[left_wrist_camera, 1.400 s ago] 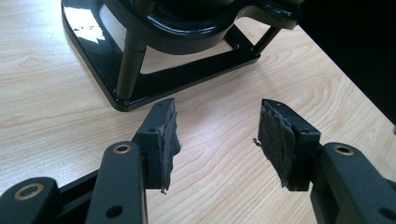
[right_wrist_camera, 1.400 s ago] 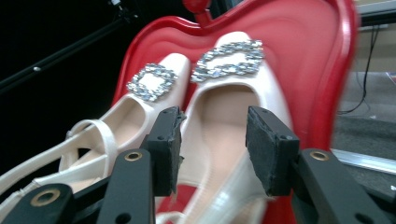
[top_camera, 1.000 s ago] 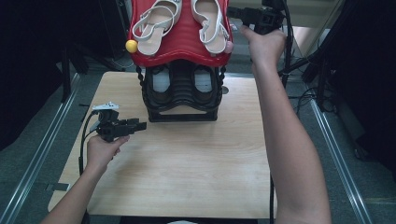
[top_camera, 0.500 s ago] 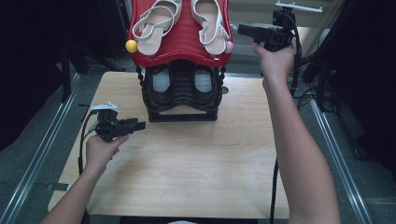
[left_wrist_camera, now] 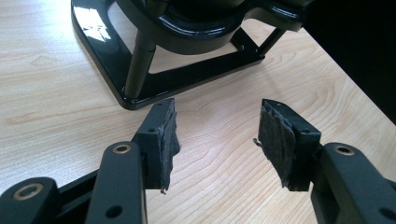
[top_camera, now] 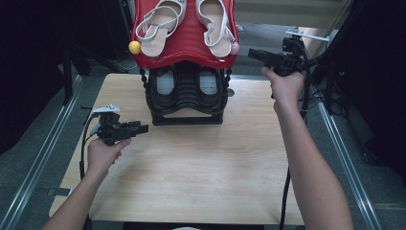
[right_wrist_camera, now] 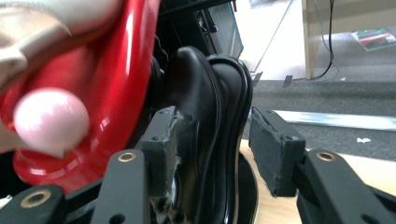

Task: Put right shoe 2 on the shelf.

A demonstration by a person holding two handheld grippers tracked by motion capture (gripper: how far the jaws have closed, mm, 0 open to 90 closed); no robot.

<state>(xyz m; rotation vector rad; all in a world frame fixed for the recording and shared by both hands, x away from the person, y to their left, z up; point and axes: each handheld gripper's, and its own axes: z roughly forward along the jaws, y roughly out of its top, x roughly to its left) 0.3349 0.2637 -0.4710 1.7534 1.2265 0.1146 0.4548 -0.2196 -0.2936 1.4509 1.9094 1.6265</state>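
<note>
I am holding my right gripper [top_camera: 253, 52] with jaws apart beside the glossy red plastic top shelf [top_camera: 186, 45] of the black shoe rack [top_camera: 186, 103] at the table's far edge — it is carrying two beige strappy sandals [top_camera: 158, 21]; dark shoes [top_camera: 165, 86] are sitting below. My left gripper [top_camera: 143, 128] is hovering, jaws spread and empty.

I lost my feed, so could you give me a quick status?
Both grippers open: left low, right beside red tier. Sandals untouched. Nothing between.
</note>
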